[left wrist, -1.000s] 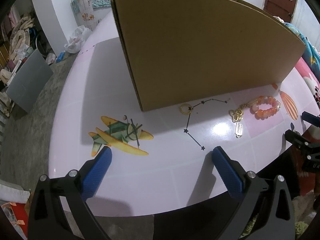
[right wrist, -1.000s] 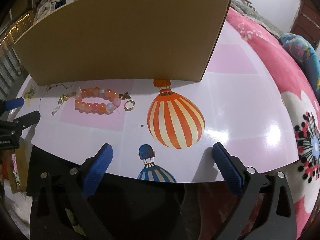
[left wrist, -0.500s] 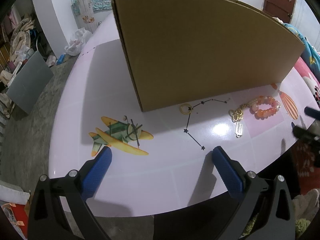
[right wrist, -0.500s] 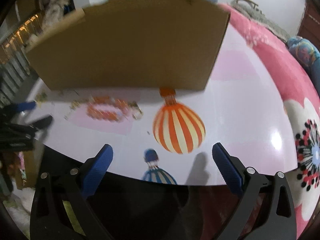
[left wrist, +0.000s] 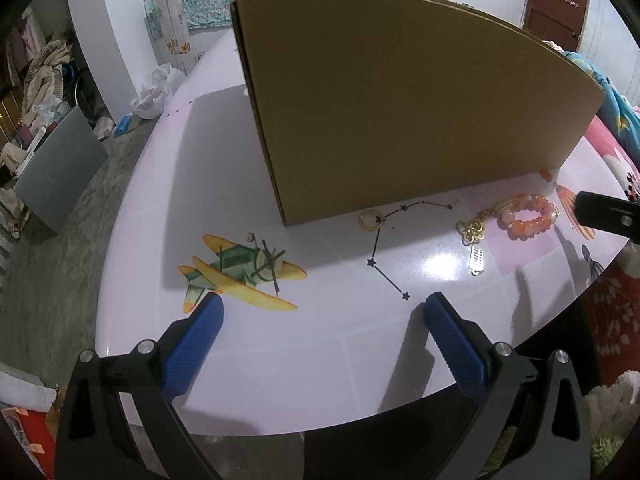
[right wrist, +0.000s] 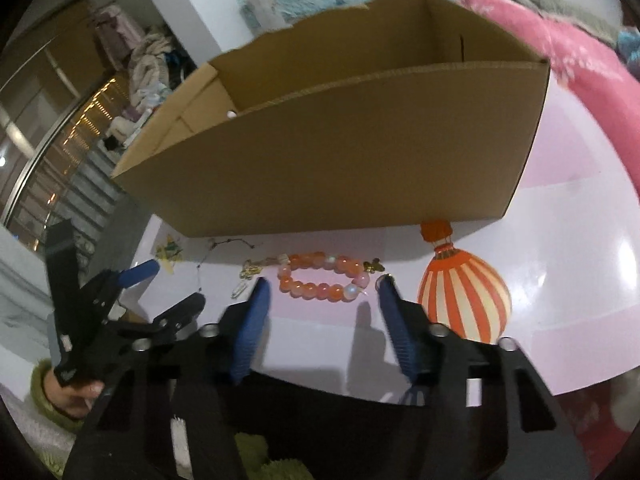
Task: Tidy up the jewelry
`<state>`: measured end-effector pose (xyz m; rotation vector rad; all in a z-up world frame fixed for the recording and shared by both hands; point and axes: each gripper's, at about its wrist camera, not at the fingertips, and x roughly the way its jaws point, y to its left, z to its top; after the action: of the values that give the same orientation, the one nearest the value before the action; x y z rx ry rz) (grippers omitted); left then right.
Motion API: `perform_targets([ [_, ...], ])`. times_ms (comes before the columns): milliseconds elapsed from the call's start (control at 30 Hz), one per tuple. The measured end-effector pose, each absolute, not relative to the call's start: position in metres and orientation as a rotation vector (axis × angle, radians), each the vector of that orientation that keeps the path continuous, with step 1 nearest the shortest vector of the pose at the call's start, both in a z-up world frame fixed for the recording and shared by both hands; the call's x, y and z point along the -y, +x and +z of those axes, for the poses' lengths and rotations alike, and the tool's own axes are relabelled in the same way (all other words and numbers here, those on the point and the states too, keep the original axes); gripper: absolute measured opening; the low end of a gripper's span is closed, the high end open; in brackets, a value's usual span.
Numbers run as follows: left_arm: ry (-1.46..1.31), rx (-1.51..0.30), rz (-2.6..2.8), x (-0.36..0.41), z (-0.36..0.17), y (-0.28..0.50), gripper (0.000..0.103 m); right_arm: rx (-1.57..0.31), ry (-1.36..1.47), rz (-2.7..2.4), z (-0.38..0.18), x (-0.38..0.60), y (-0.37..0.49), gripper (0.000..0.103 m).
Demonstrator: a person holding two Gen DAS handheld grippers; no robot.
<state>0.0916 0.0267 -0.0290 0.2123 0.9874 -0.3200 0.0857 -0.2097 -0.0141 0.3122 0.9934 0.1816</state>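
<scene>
The right gripper (right wrist: pixel 324 280) lines up on the bead bracelet (right wrist: pixel 322 276), jaws closing, nothing gripped yet. The left gripper (left wrist: pixel 320 312) (wide open) waits. The cardboard box (right wrist: pixel 340 168) stands behind to receive the jewelry.

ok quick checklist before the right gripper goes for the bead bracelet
1. Right gripper lined up with the bracelet: ok, beads sit just past the fingertips.
2. Jaws wide enough: cannot tell, they are closing with nothing between them yet, and the gap looks barely wider than the bracelet.
3. Bracelet free of other pieces: not ok, a gold charm lies against one end and a ring by the other.
4. Box open for the drop: ok, top is open.
5. Left gripper out of the way: ok, open, hovering over the table well aside.
</scene>
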Motion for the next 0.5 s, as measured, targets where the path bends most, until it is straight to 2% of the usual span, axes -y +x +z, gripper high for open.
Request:
perform_targets([
  [33, 0.213, -0.986, -0.321, -0.027, -0.029, 0.092, 0.099, -1.002, 0.318, 0.173, -0.017, 0.209, 0.087, 0.041],
  [200, 0.217, -0.982, -0.329, -0.028, -0.029, 0.091, 0.099, -1.016, 0.273, 0.120, -0.020, 0.205, 0.094, 0.035],
  [367, 0.220, -0.979, -0.336, -0.028, -0.029, 0.091, 0.099, -1.046, 0.205, 0.076, -0.027, 0.196, 0.103, 0.020],
  [500, 0.221, -0.977, -0.337, -0.029, -0.030, 0.092, 0.099, -1.062, 0.176, 0.054, -0.031, 0.192, 0.107, 0.016],
])
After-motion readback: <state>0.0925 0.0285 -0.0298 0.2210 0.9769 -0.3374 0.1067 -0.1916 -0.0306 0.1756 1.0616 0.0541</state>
